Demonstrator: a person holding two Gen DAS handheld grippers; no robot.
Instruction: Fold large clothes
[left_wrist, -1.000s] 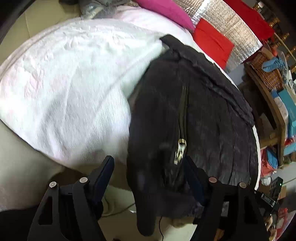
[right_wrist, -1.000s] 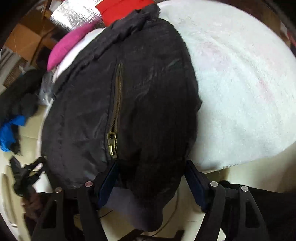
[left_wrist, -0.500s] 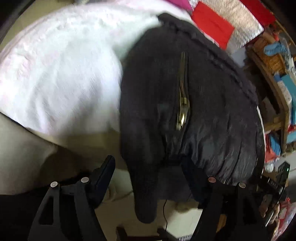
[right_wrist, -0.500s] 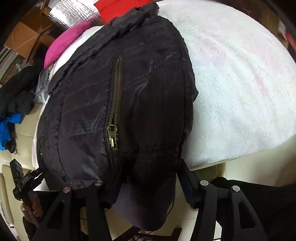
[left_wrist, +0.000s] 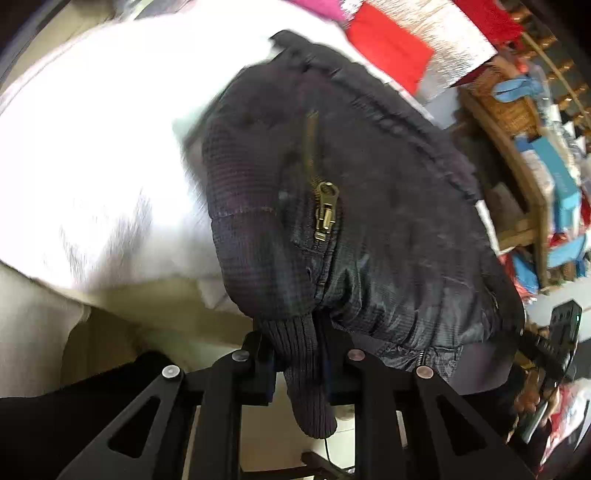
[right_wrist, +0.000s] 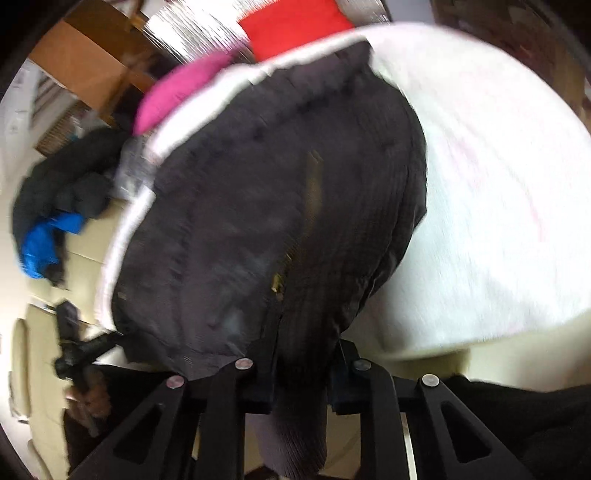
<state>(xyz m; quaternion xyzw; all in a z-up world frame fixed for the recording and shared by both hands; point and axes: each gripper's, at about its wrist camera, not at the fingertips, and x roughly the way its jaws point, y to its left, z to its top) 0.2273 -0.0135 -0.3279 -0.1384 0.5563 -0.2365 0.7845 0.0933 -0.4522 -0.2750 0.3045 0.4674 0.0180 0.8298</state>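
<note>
A black jacket (left_wrist: 388, 206) with a brass zipper (left_wrist: 325, 206) lies on a bed covered by a white blanket (left_wrist: 103, 147). Its near edge hangs over the bed's side. My left gripper (left_wrist: 299, 354) is shut on the jacket's ribbed cuff (left_wrist: 306, 384), which droops between the fingers. In the right wrist view the jacket (right_wrist: 277, 206) fills the middle. My right gripper (right_wrist: 301, 369) is shut on the jacket's lower edge, with cloth hanging down through the jaws.
A pink pillow (right_wrist: 177, 92) and red cushions (left_wrist: 388, 51) lie at the bed's far end. A wooden shelf with baskets and boxes (left_wrist: 524, 155) stands on the right in the left wrist view. A pile of dark and blue clothes (right_wrist: 55, 214) lies left of the bed.
Both grippers have closed from open onto the jacket's near edge. The left took the ribbed cuff, the right the lower hem. Both views are blurred from motion.
</note>
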